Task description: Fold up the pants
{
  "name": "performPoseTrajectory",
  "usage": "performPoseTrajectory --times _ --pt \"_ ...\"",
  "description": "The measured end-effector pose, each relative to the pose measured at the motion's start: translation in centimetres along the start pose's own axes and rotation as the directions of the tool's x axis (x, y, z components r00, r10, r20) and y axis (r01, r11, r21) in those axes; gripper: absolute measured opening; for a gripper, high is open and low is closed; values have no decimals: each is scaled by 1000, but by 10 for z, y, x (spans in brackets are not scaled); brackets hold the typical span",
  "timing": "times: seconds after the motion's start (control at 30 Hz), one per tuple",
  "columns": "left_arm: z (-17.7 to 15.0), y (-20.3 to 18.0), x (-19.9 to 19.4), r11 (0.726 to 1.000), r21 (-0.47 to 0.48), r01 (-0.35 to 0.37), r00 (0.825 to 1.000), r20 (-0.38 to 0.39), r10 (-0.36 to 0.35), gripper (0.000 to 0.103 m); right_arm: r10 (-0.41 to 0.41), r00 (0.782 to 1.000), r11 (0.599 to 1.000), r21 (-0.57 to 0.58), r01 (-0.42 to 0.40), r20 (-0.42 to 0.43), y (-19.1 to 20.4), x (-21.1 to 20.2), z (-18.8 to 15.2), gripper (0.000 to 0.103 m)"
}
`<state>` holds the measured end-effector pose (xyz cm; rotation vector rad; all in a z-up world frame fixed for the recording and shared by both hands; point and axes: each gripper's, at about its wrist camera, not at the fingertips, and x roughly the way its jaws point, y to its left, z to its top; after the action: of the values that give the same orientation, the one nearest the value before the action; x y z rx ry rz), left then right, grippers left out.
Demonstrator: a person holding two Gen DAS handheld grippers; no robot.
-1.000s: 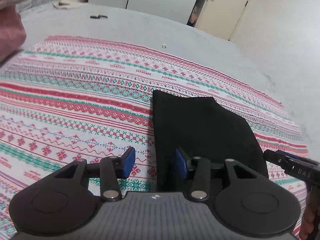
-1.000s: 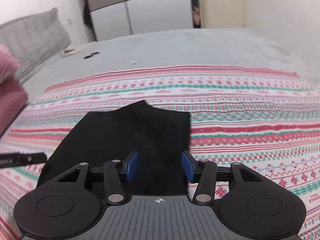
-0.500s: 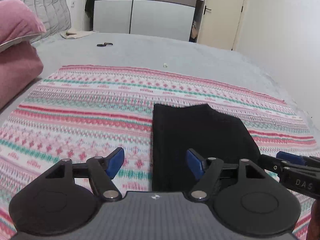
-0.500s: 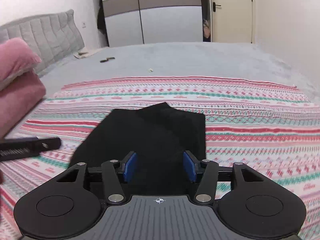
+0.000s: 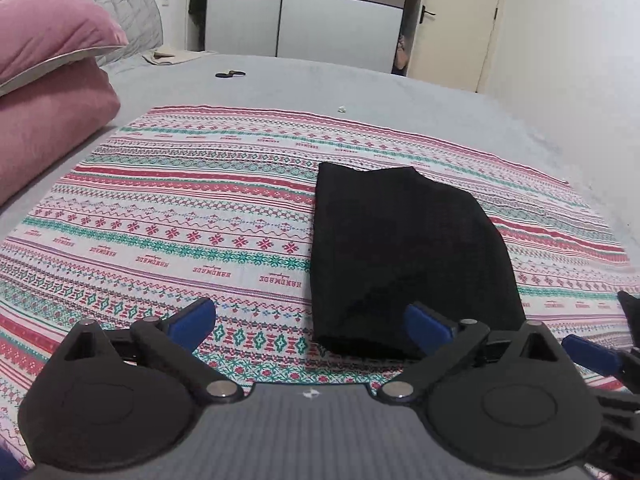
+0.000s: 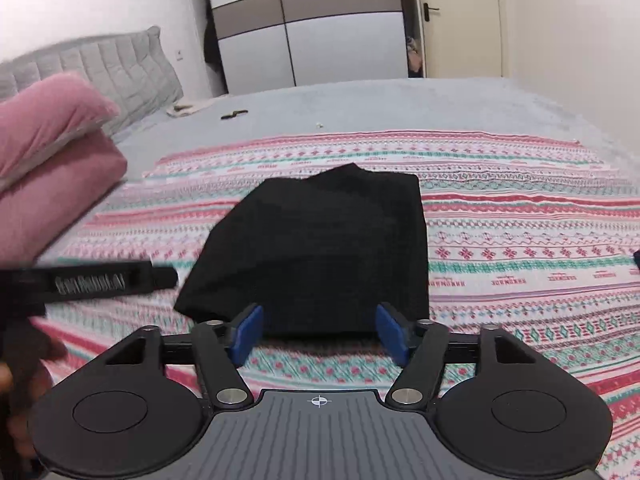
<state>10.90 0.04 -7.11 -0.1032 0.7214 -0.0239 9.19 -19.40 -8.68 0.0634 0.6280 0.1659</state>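
The black pants (image 5: 404,248) lie folded into a compact bundle on a red, green and white patterned blanket (image 5: 192,216); they also show in the right wrist view (image 6: 320,248). My left gripper (image 5: 310,322) is wide open and empty, held just short of the bundle's near left corner. My right gripper (image 6: 320,334) is open and empty, just short of the bundle's near edge. Neither touches the pants. The left gripper's body (image 6: 88,280) shows at the left of the right wrist view.
The blanket lies on a grey bed (image 5: 360,92). Pink pillows (image 5: 48,80) are stacked at the left by a grey headboard (image 6: 100,68). A small black item (image 5: 230,75) lies far back on the bed. A wardrobe (image 5: 300,12) and door (image 5: 452,24) stand behind.
Both grippers have pulled back and up from the bundle. The left gripper's jaws have opened much wider; the right gripper's have opened wider too. The pants have stayed in place.
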Motion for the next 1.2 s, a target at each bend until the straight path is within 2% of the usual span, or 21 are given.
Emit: performPoseTrajectory --times 0.13,0.2,0.27,0.33,0.43,0.57,0.73,1.2 --pt "-3 -3 6 999 32 -31 1000 6 31 103 -45 998 998 -50 43 -33 -1 16 -3 69" --pt "-4 -2 10 999 32 -27 1000 -6 27 103 -58 997 998 -42 56 -45 -5 22 -3 71" --pt "-7 -1 13 999 41 -33 999 -13 34 103 -61 997 998 -25 60 -46 -6 21 -5 80" --pt "-8 -2 15 998 56 -35 999 -21 36 103 -63 997 998 -21 62 -44 -6 20 -7 84" --pt "-9 -1 15 998 56 -26 999 -27 27 103 -72 996 997 -38 71 -44 -5 20 -8 85" --pt "-10 -2 14 998 60 -26 999 -31 28 103 -84 996 996 -40 82 -41 -5 19 -8 92" --pt "-12 -3 17 998 62 -18 998 -51 21 103 -116 992 992 -46 114 -40 -5 20 -8 93" --pt "-15 -6 19 997 77 -1 997 -76 7 103 -130 990 991 -43 128 -56 -8 22 -8 96"
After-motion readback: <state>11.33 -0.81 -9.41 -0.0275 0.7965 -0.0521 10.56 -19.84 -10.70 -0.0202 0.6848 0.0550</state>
